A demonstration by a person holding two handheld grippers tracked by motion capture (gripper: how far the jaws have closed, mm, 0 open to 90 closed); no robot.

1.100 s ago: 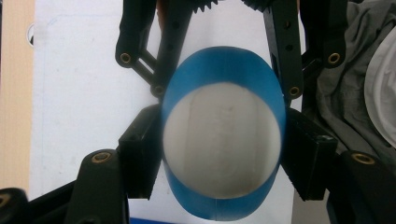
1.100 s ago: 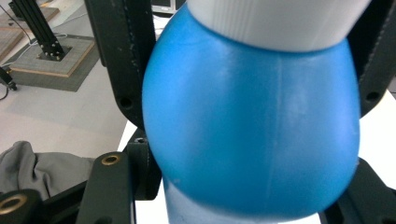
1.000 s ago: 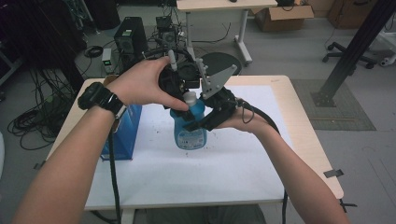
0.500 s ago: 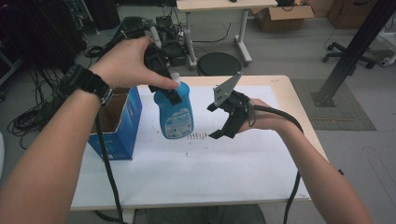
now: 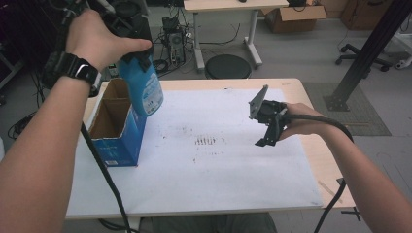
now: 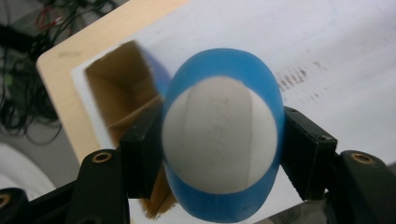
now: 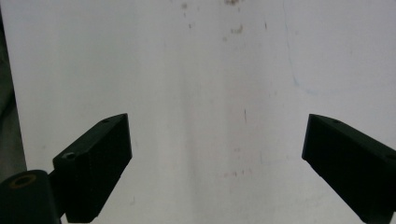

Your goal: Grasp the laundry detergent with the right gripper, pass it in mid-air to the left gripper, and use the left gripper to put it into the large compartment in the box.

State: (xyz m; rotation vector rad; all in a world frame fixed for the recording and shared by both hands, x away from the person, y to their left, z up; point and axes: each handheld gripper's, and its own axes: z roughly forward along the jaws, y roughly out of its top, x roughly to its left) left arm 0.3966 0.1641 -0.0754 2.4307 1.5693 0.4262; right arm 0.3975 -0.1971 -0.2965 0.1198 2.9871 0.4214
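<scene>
A blue bottle with a pale label hangs in the air over the open blue cardboard box at the table's left. My left gripper, mostly hidden under the hand, is shut on the bottle's top. In the left gripper view the bottle sits squeezed between both pads of the left gripper, with the box's brown inside below it. My right gripper hovers at mid-right over the white mat. In the right gripper view the right gripper is open; its jaws have just been closing slightly, nothing between them.
The mat covers most of a wooden table; dark smudges mark its middle. A black cable trails from the left hand over the front left. Behind the table stand a round stool and a desk.
The right gripper let go of the bottle and drew away to the right. The left gripper lifted the bottle up and left, to above the box.
</scene>
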